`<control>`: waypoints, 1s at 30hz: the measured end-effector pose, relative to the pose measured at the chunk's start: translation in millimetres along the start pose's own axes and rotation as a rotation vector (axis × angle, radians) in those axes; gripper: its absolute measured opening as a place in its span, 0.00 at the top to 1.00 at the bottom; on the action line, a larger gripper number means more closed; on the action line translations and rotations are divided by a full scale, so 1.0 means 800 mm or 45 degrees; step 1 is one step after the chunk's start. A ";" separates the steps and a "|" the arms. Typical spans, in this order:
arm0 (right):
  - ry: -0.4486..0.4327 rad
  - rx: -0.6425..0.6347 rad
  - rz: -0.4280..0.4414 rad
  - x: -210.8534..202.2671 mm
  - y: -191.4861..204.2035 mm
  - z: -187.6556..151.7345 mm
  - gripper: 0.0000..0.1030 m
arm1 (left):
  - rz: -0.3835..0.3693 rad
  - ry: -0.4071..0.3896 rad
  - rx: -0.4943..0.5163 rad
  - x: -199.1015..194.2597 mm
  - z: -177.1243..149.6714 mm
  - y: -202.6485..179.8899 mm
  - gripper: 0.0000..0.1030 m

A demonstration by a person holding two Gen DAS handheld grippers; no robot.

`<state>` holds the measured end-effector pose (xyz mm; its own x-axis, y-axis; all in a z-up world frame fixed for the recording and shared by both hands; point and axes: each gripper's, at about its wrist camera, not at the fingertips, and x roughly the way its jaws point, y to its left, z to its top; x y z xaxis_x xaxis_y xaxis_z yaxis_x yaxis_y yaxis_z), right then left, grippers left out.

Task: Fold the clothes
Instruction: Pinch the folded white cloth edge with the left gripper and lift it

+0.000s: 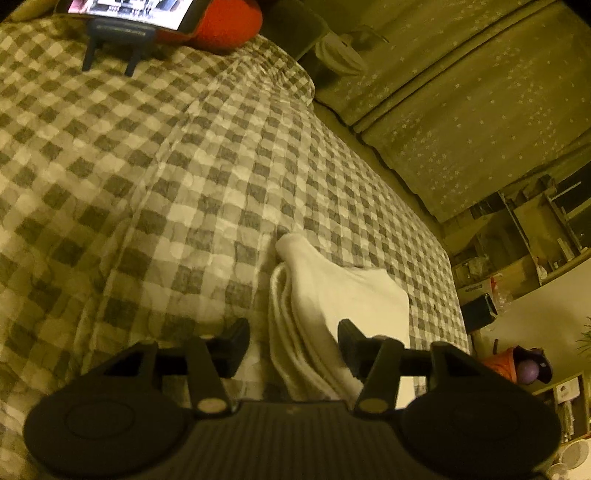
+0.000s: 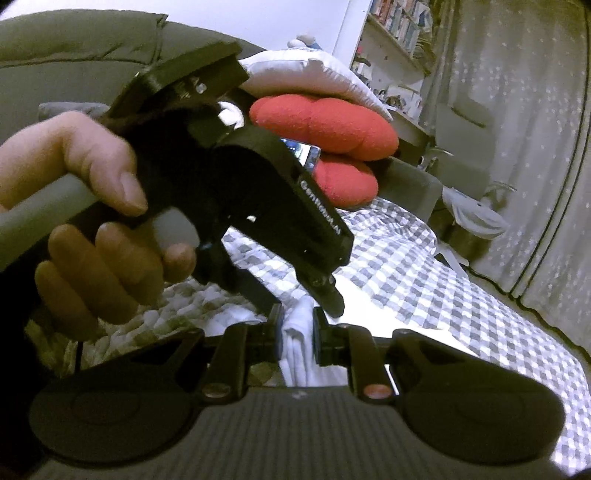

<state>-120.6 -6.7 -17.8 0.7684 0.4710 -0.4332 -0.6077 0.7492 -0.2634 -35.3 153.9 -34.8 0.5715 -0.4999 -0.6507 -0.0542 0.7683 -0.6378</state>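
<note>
A white garment (image 1: pixel 332 295), folded into a thick stack of layers, lies on the checked bedspread (image 1: pixel 166 166). My left gripper (image 1: pixel 293 345) is open, its fingers on either side of the stack's near edge. In the right wrist view my right gripper (image 2: pixel 298 326) has its jaws narrowly apart around a bunched fold of the white garment (image 2: pixel 297 343); the cloth fills the gap. The other hand-held gripper (image 2: pixel 258 192), with the person's hand (image 2: pixel 85 206) on its handle, is close in front, its tip just above my right fingers.
A phone on a blue stand (image 1: pixel 118 33) and a red cushion (image 1: pixel 229 22) are at the head of the bed. Star-patterned curtains (image 1: pixel 461 110) run along the far side. Shelves (image 1: pixel 535 236) and boxes stand past the bed's corner.
</note>
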 end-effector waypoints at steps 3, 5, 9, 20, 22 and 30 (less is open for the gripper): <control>-0.002 0.005 0.005 0.000 -0.001 0.000 0.84 | -0.036 0.019 -0.045 0.004 -0.002 0.004 0.41; -0.003 0.006 0.009 0.000 -0.002 0.001 0.84 | -0.063 0.026 -0.078 0.005 -0.004 0.007 0.40; -0.006 0.007 0.008 0.001 -0.002 0.003 0.84 | -0.080 0.021 -0.101 0.005 -0.009 0.010 0.40; -0.006 0.027 0.013 -0.005 -0.002 0.002 0.84 | -0.083 0.009 -0.119 -0.002 -0.001 0.019 0.39; -0.009 0.039 0.015 -0.005 -0.004 0.002 0.84 | -0.090 0.009 -0.132 -0.003 0.000 0.022 0.39; -0.008 0.045 0.025 -0.006 -0.001 -0.001 0.84 | -0.080 0.005 -0.105 -0.007 0.001 0.020 0.39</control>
<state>-124.1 -10.2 -16.0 0.7579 0.4883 -0.4326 -0.6152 0.7557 -0.2246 -38.8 169.3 -40.8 0.5730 -0.5474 -0.6099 -0.0856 0.7002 -0.7088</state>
